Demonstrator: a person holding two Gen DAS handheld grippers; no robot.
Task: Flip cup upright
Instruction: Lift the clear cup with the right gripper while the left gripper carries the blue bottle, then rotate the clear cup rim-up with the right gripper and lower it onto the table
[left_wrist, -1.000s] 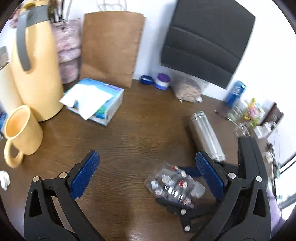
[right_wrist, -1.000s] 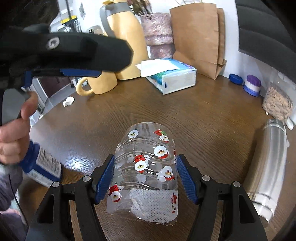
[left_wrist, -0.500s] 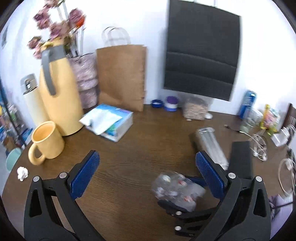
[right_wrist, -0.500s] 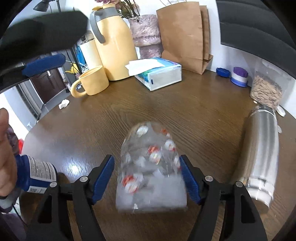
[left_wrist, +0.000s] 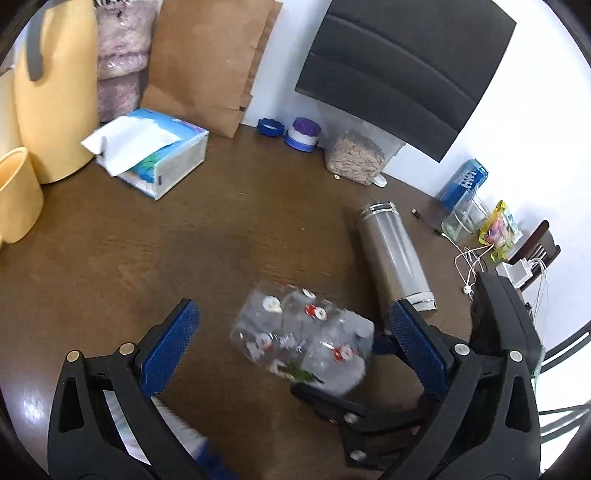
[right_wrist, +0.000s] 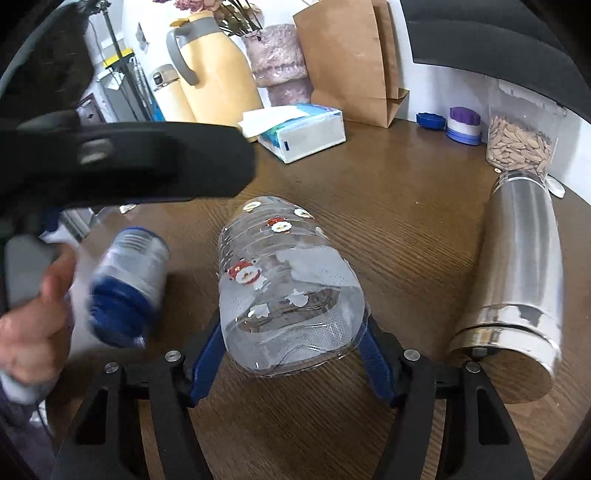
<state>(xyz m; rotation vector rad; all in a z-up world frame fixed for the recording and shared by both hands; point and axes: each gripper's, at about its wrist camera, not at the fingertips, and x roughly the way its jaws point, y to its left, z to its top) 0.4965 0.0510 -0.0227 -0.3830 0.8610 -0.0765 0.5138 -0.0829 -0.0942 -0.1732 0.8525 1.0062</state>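
Right gripper (right_wrist: 291, 354) is clamping the clear plastic Santa-print cup (right_wrist: 284, 291), tipped on its side over the brown wooden table (right_wrist: 406, 229). Left gripper (left_wrist: 291, 336) is hanging spread wide, empty, nearby. Steel flask (right_wrist: 517, 280) is lying beside.

On your worktop (left_wrist: 110, 266), a steel flask (left_wrist: 395, 254) lay at three o'clock; tissue box (left_wrist: 155, 155), paper bag (left_wrist: 210, 62) and yellow jug (left_wrist: 51, 92) stood toward eleven.
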